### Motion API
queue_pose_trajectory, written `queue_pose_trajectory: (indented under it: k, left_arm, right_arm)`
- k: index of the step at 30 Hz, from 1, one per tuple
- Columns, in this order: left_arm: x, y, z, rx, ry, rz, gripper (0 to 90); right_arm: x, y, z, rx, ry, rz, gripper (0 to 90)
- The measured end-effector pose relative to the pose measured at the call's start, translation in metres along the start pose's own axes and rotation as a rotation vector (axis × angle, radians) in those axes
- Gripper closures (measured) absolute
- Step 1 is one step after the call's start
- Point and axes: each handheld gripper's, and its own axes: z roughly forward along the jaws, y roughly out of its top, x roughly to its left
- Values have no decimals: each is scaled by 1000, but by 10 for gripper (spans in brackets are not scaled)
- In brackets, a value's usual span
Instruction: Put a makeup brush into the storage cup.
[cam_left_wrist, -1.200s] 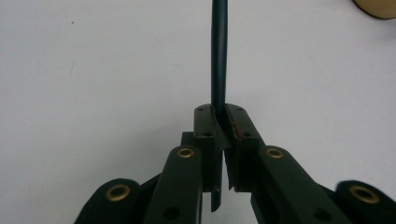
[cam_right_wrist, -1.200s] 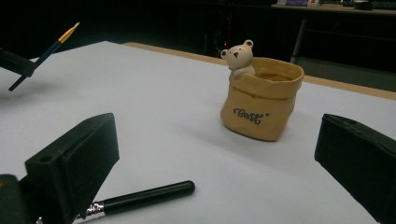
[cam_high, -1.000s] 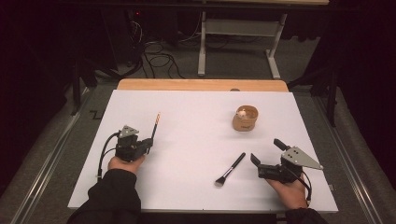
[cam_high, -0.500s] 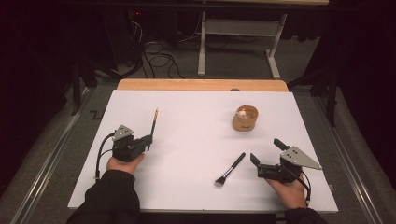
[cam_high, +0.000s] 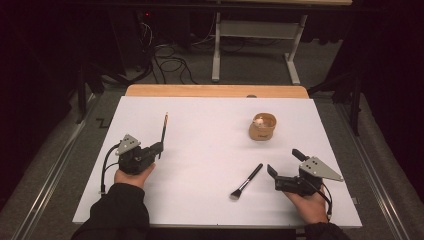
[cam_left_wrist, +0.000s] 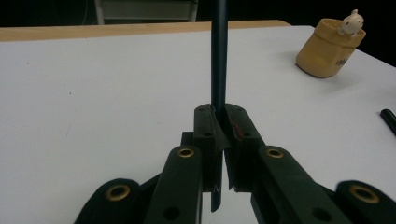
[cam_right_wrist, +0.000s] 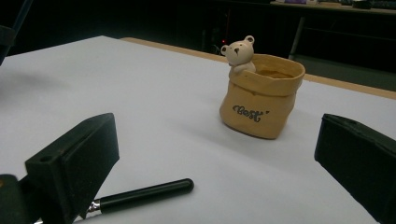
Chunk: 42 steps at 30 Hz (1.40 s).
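Pencil (cam_left_wrist: 218, 56) is clamped upright in left gripper (cam_high: 159, 148); right gripper (cam_high: 283, 170) is held wide apart nr brush (cam_high: 246, 181).

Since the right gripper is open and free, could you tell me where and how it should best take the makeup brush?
Grip the brush at mid-handle, coming from above with the jaws across it: it lies flat, the black handle is slim, and the right gripper sits just beside it.
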Motion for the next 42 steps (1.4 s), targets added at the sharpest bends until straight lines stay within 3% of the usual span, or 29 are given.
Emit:
queue_pose_trajectory:
  k: [21,31,42]
  left_arm:
    - [-8,4,-10,-113,-19,56,845]
    - [-13,8,-6,-100,-40,102,845]
    - [-39,24,-2,-103,-95,136,845]
  right_arm:
    - [0,0,0,-1,1,-3,4]
    - [1,0,0,-2,2,-3,4]
    - [1,0,-1,-2,-1,3,4]
